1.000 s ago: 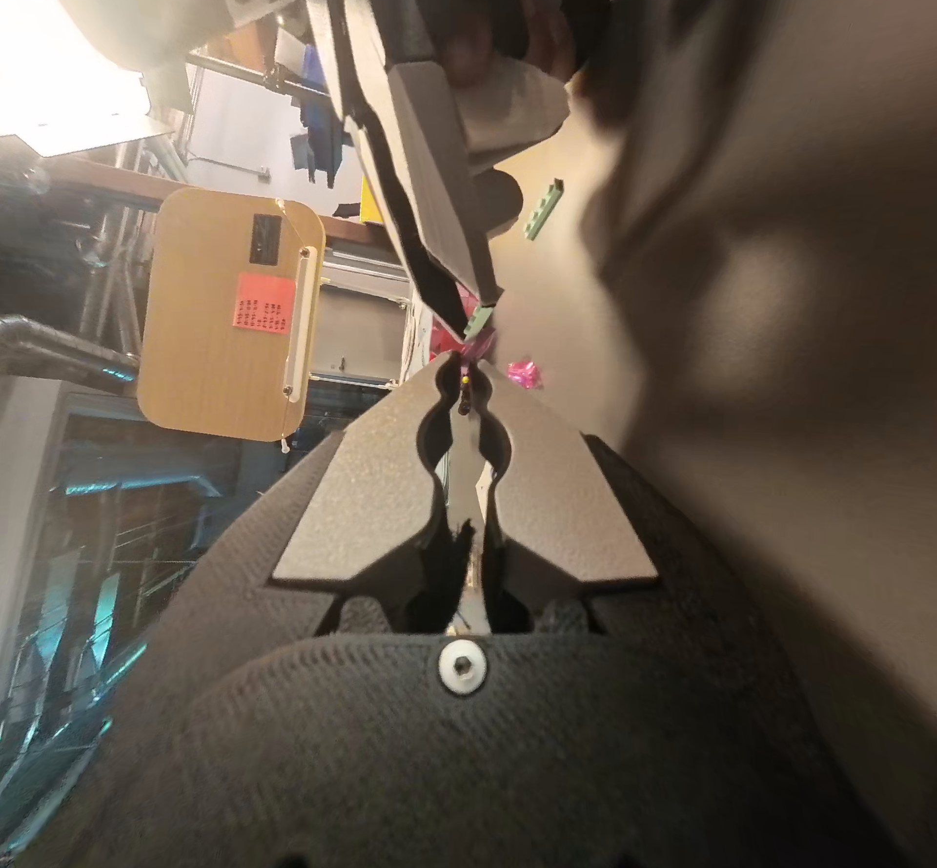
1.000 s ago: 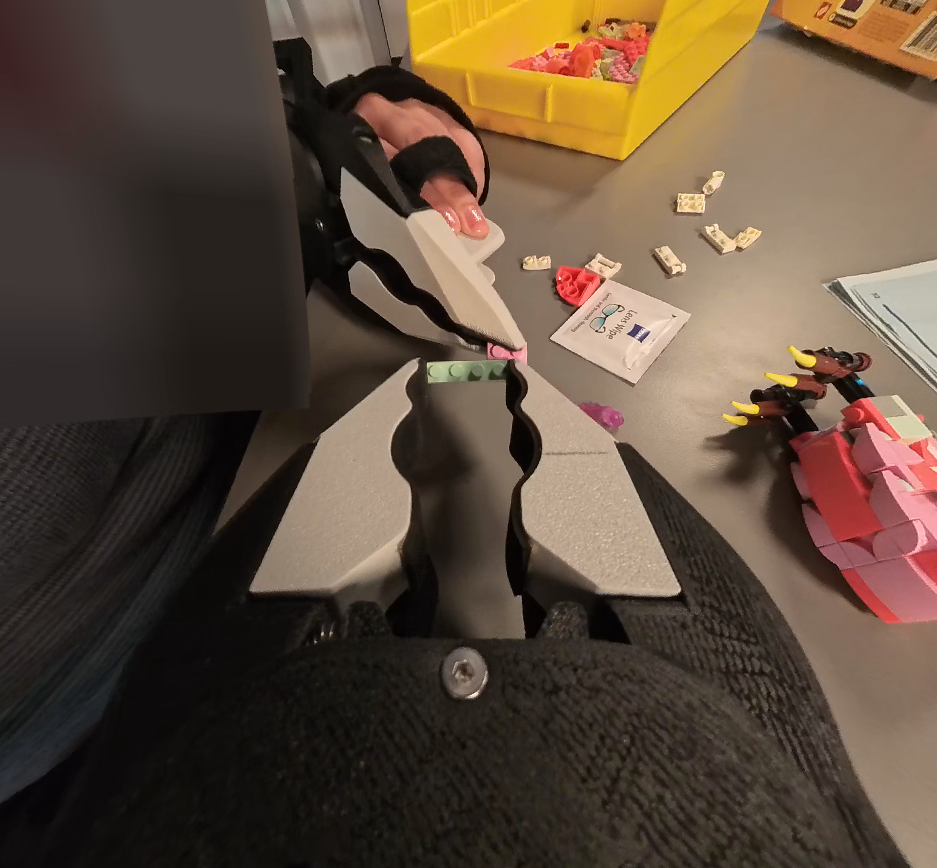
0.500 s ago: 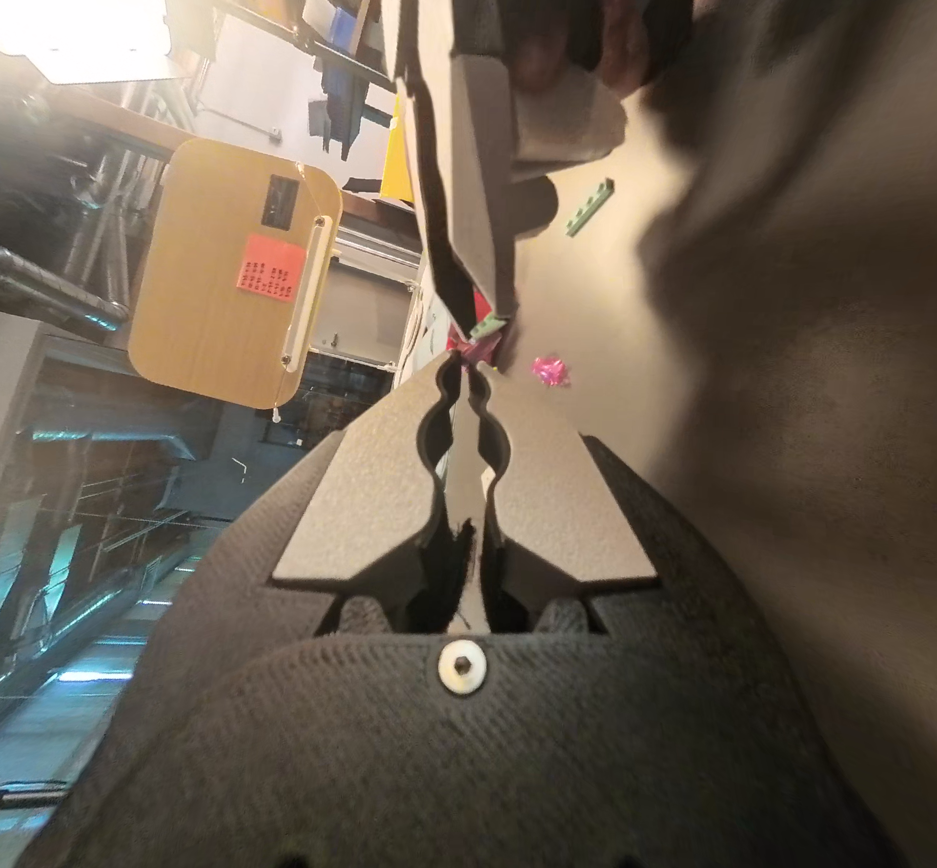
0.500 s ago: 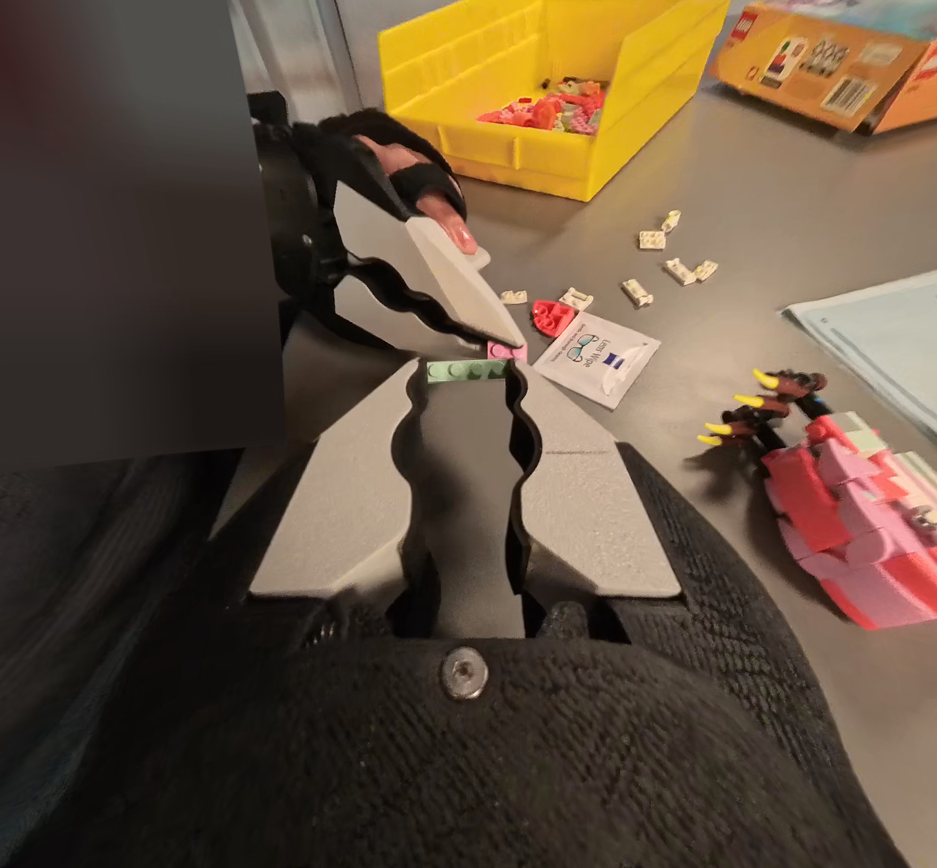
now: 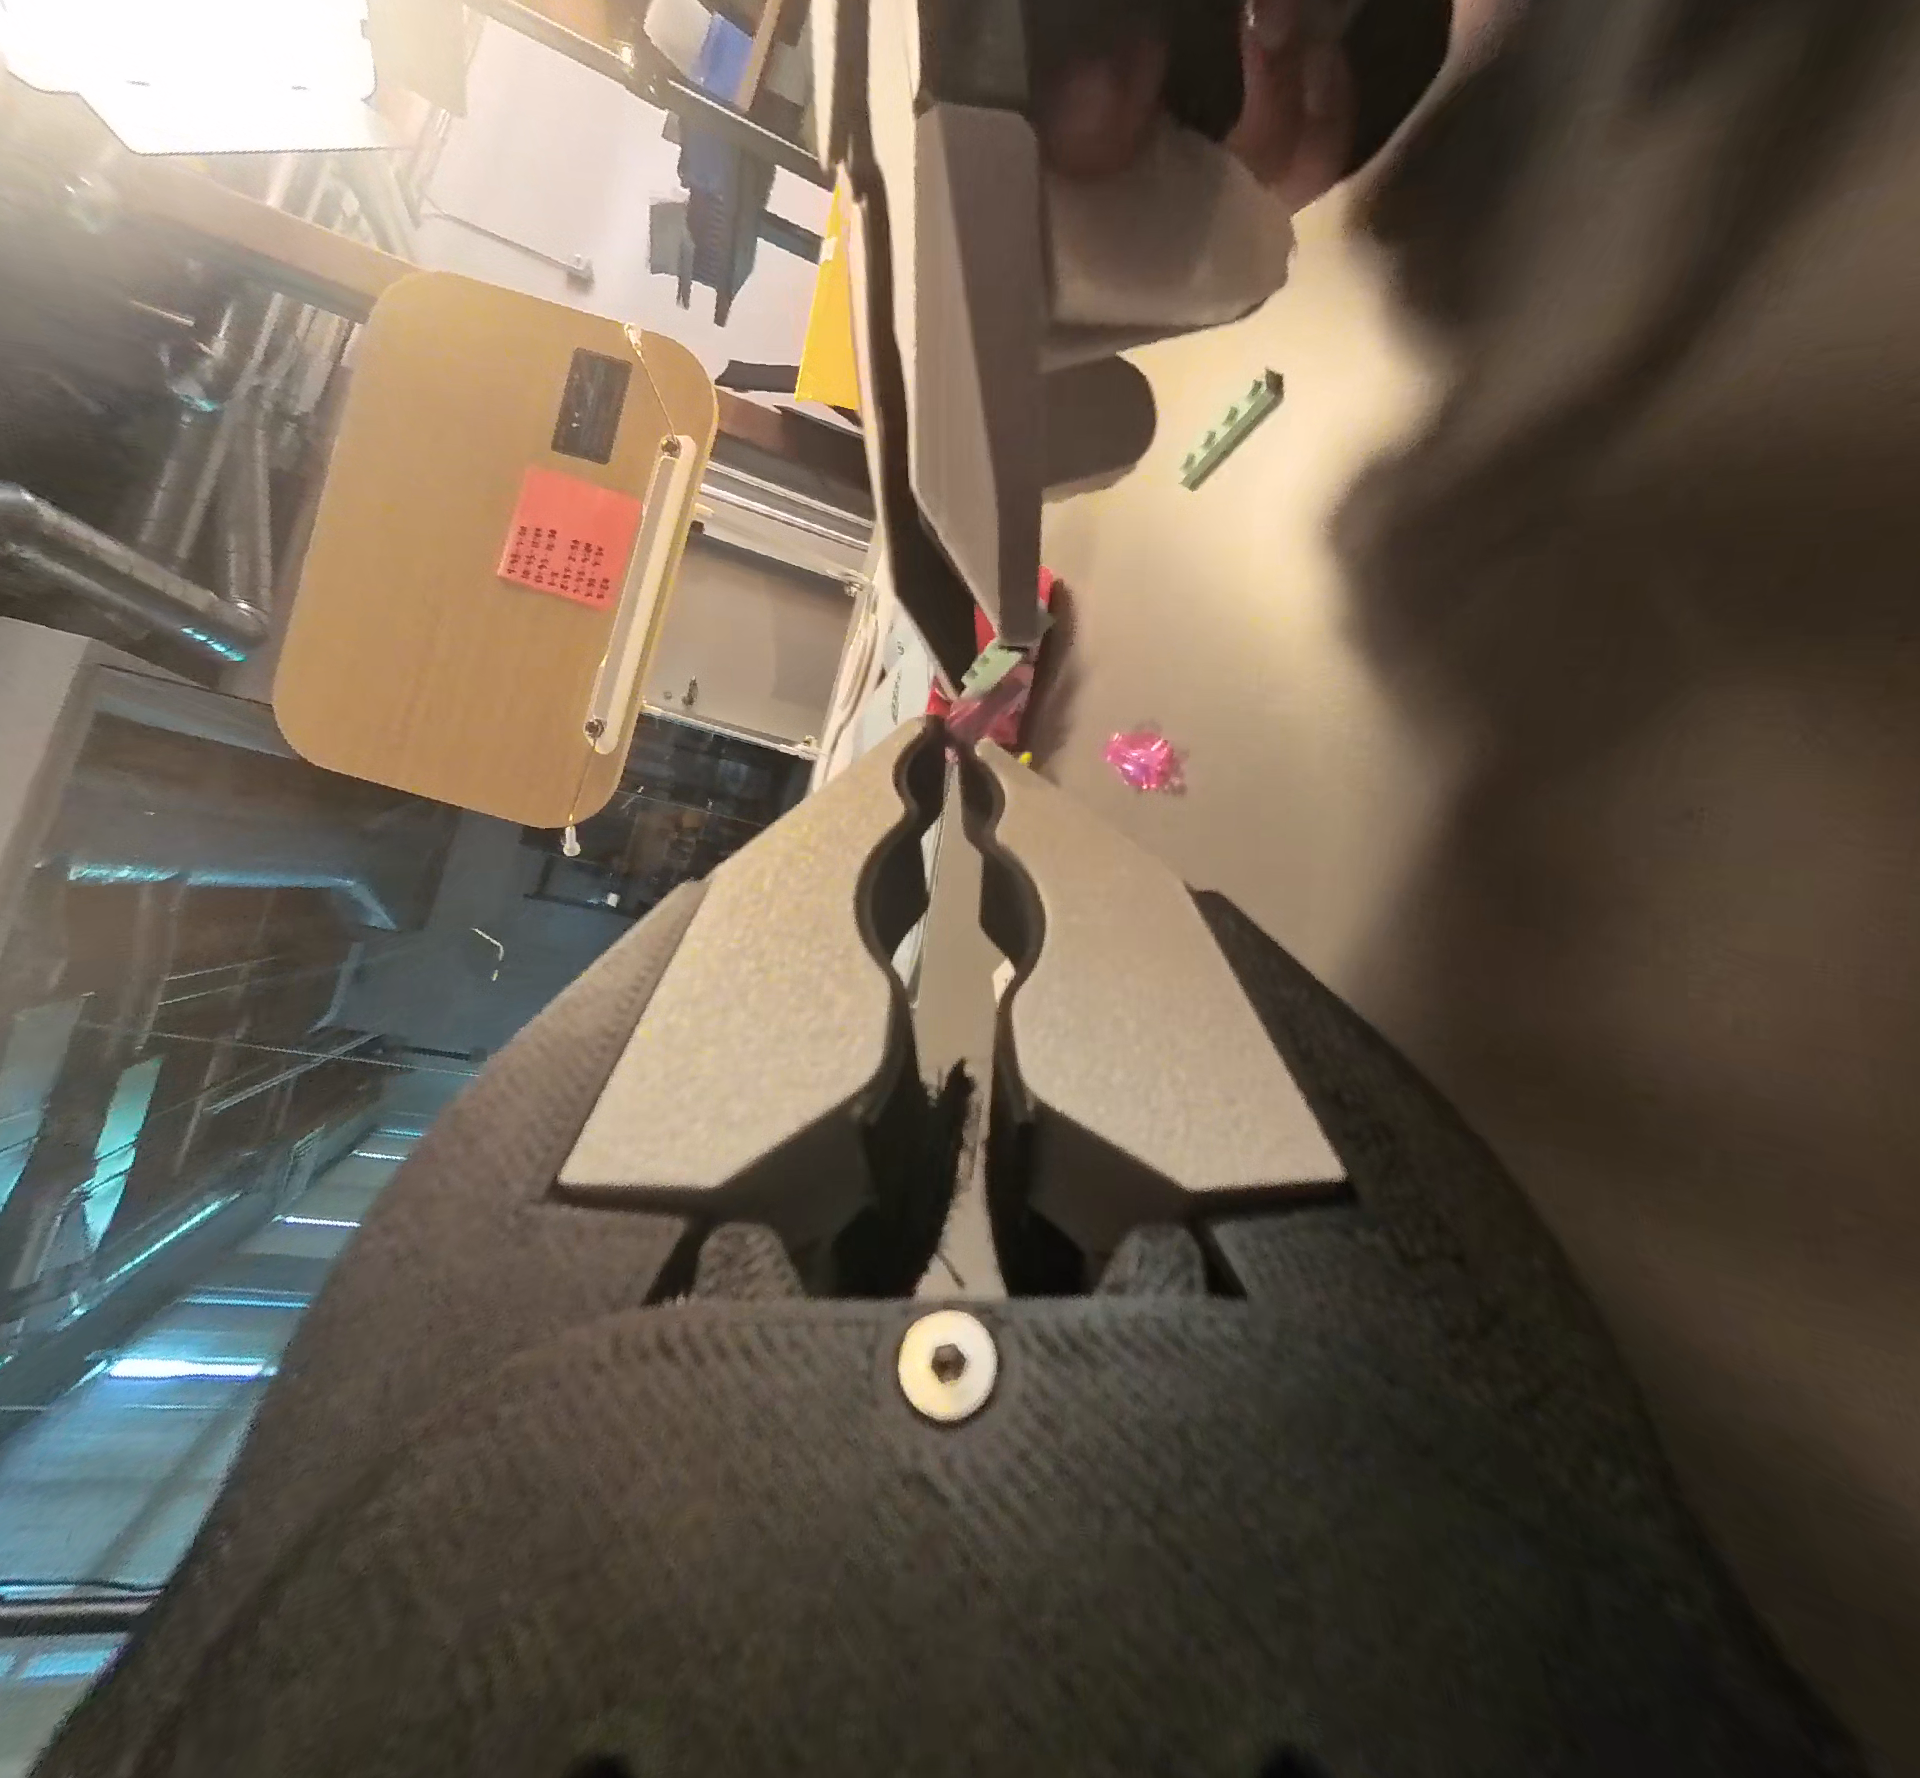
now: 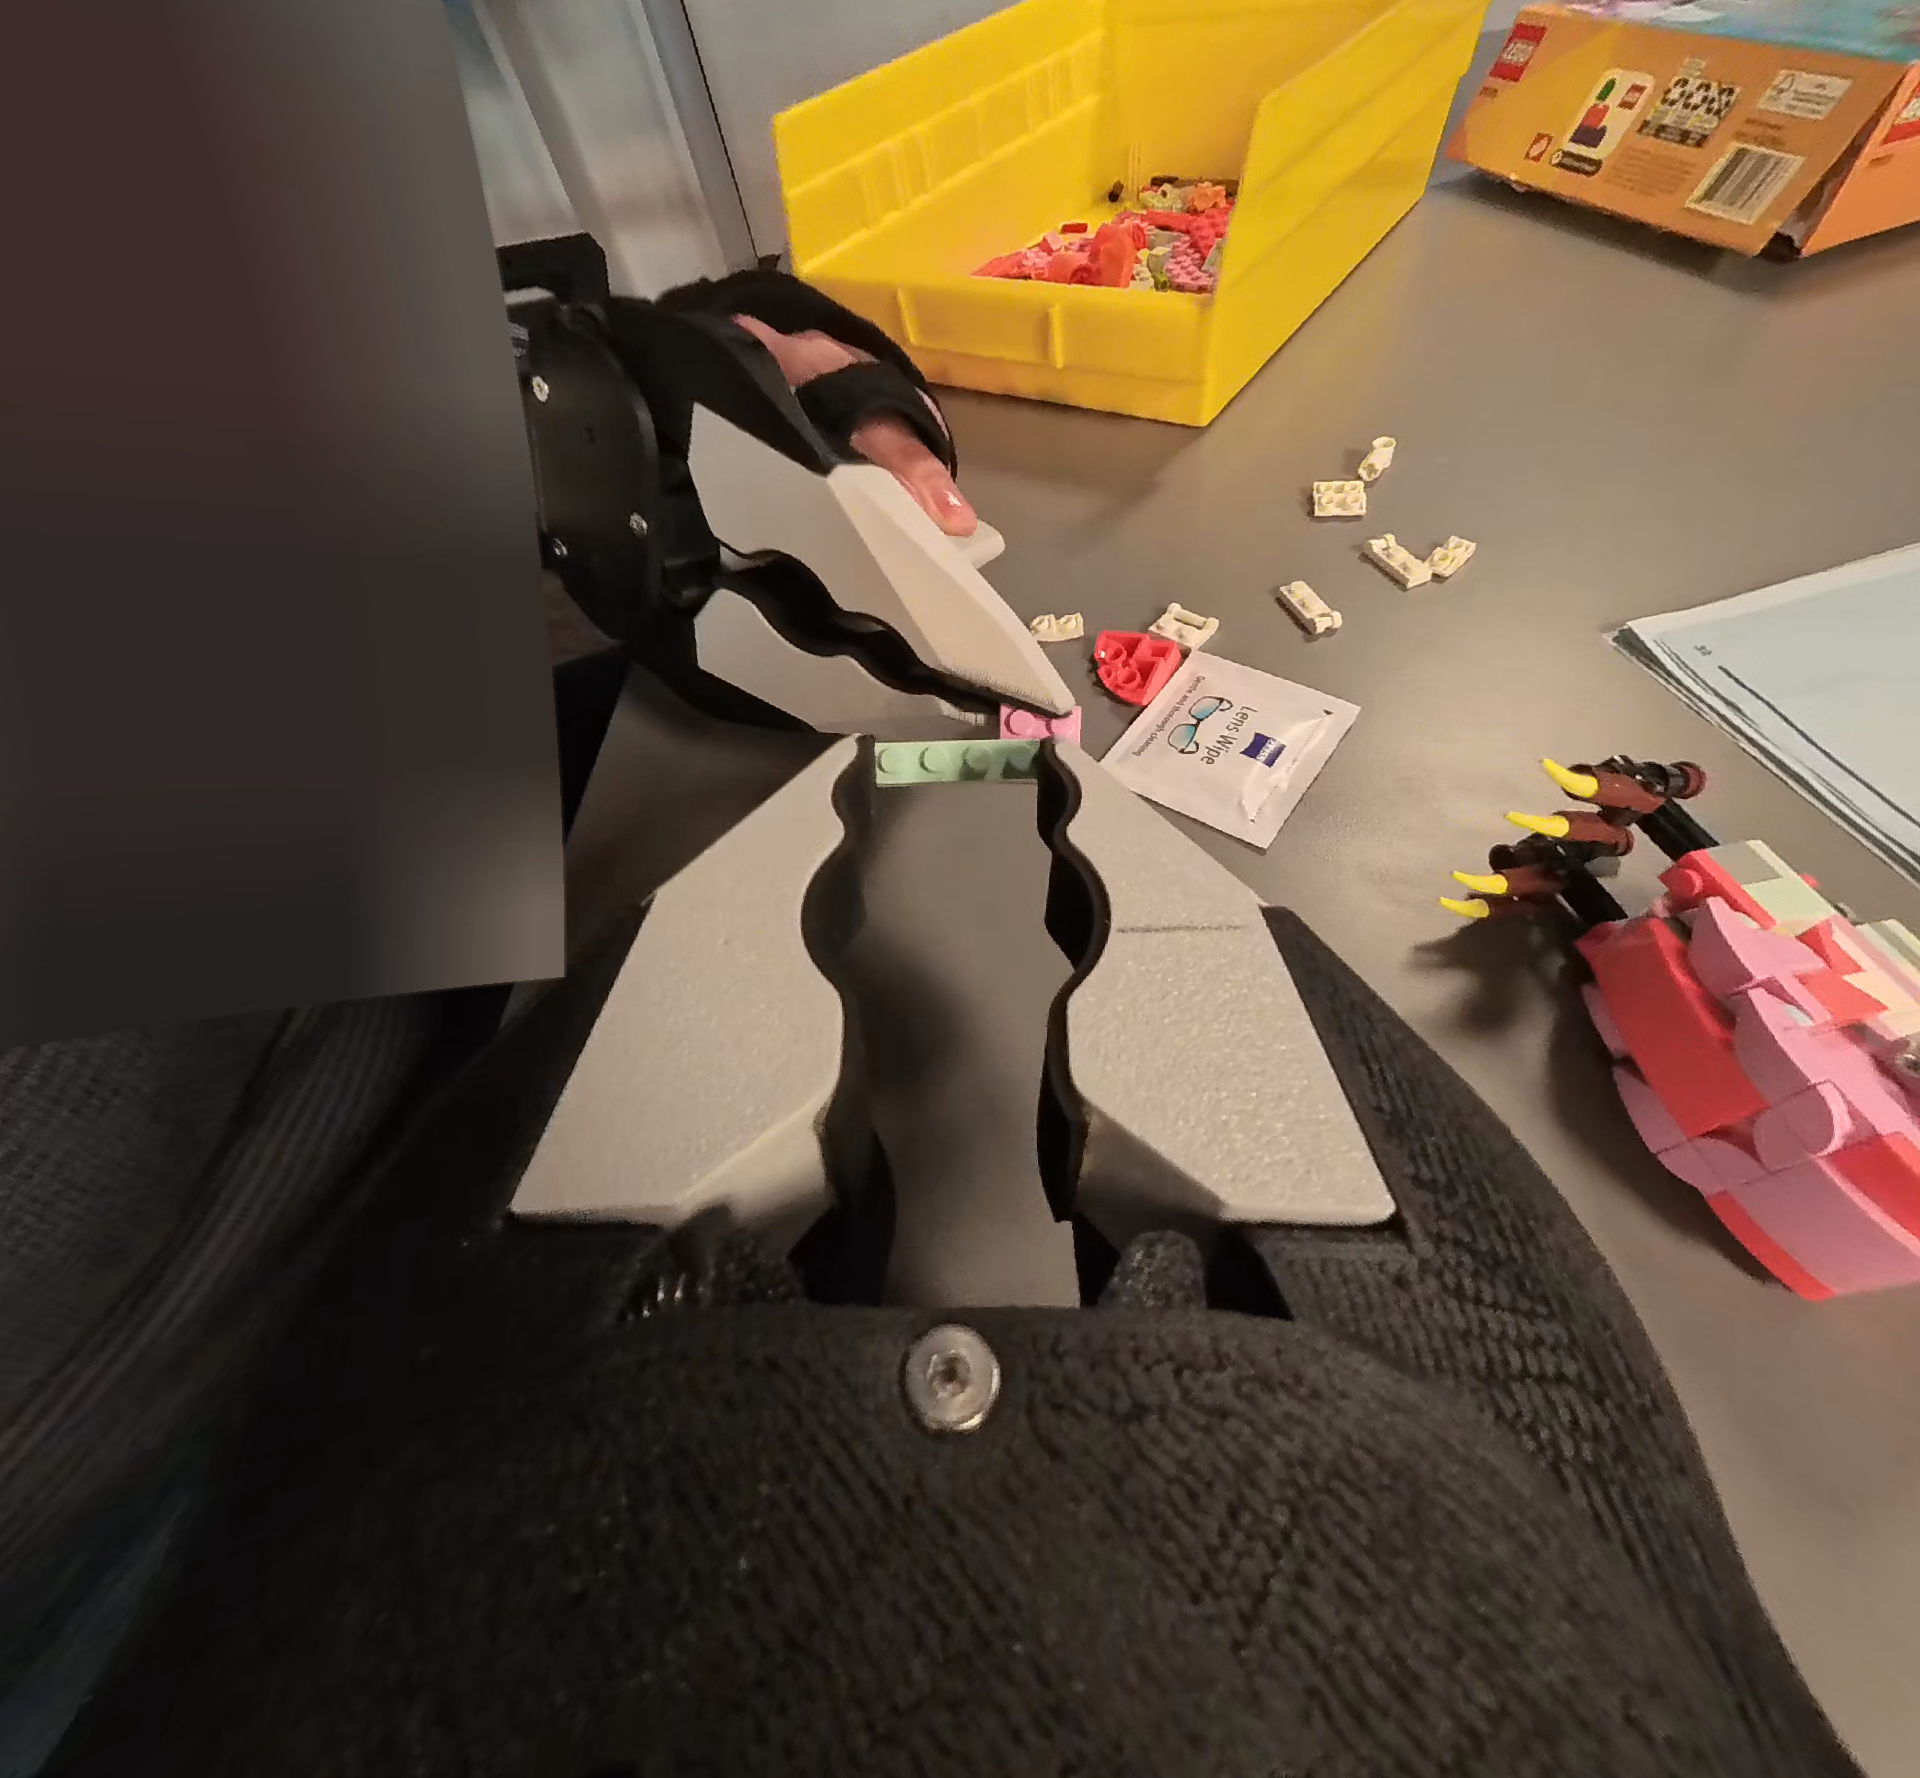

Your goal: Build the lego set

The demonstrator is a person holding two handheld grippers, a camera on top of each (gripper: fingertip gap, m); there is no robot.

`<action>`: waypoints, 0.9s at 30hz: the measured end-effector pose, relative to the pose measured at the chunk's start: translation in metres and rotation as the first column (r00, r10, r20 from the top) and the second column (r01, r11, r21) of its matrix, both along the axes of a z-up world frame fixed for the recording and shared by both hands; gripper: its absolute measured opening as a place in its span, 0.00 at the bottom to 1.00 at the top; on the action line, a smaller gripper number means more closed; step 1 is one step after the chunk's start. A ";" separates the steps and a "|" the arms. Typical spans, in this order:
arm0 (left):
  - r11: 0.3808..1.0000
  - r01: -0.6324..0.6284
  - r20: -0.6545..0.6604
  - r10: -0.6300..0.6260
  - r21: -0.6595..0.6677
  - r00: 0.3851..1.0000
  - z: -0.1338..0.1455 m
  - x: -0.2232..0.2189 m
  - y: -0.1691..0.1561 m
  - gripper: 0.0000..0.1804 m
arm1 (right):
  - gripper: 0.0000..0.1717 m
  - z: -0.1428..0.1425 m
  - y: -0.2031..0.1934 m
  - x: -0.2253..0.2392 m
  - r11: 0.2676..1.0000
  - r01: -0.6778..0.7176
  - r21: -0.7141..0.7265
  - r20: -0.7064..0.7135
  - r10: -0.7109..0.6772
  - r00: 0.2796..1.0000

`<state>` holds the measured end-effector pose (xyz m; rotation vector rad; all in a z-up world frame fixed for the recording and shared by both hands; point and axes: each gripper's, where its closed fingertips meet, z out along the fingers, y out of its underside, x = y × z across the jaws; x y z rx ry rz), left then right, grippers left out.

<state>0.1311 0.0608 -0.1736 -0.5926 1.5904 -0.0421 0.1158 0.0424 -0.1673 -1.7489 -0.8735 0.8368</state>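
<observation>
Against the frames a second and half a second back, both grasps are unchanged. The right tongs point(image 6: 956, 760) still clamp a light green plate point(image 6: 951, 760) lengthwise, one fingertip against each short end. The left tongs point(image 6: 1023, 705) are still pinched shut on a small pink plate point(image 6: 1042, 720), which sits just beyond the green plate's far right end, touching it or nearly so.

What has changed is the framing. In the right wrist view the yellow bin point(image 6: 1049, 346) of red and pink pieces and the orange box point(image 6: 1704, 118) have slid right and stand farther beyond the tongs. The pink and red brick model point(image 6: 1766, 1053) with yellow claws now lies lower, to the right of the tongs and partly cut by the edge. The left wrist view has rolled further. In it the wooden board point(image 5: 488, 585) with its red sticker has shifted right, and a spare green plate point(image 5: 1231, 429) and a magenta piece point(image 5: 1143, 760) lie on the worktop point(image 5: 1299, 689) to the right of the tongs.

In the left wrist view the join between the two plates is a blurred cluster of pink and green right at the fingertips point(image 5: 914, 762). Whether the plates are pressed together cannot be made out. A gloved hand point(image 6: 831, 378) on the left tongs is half covered by a masked patch. The white wipe sachet point(image 6: 1236, 741), red piece point(image 6: 1138, 663) and cream pieces point(image 6: 1340, 497) lie beyond and to the right of the right tongs.
</observation>
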 end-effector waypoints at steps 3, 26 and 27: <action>1.000 -0.004 0.000 0.004 0.021 1.000 0.000 0.000 0.000 0.01 | 0.17 0.000 0.000 0.000 1.000 0.000 0.011 0.018 0.000 1.000; 0.995 -0.101 -0.016 0.101 0.010 0.995 -0.003 -0.002 0.019 0.01 | 0.17 -0.060 -0.007 0.036 0.991 0.029 -0.133 0.500 0.042 0.865; 0.995 -0.102 -0.017 0.103 0.012 0.995 -0.003 -0.002 0.019 0.01 | 0.18 -0.059 -0.007 0.035 0.992 0.031 -0.126 0.500 0.037 0.866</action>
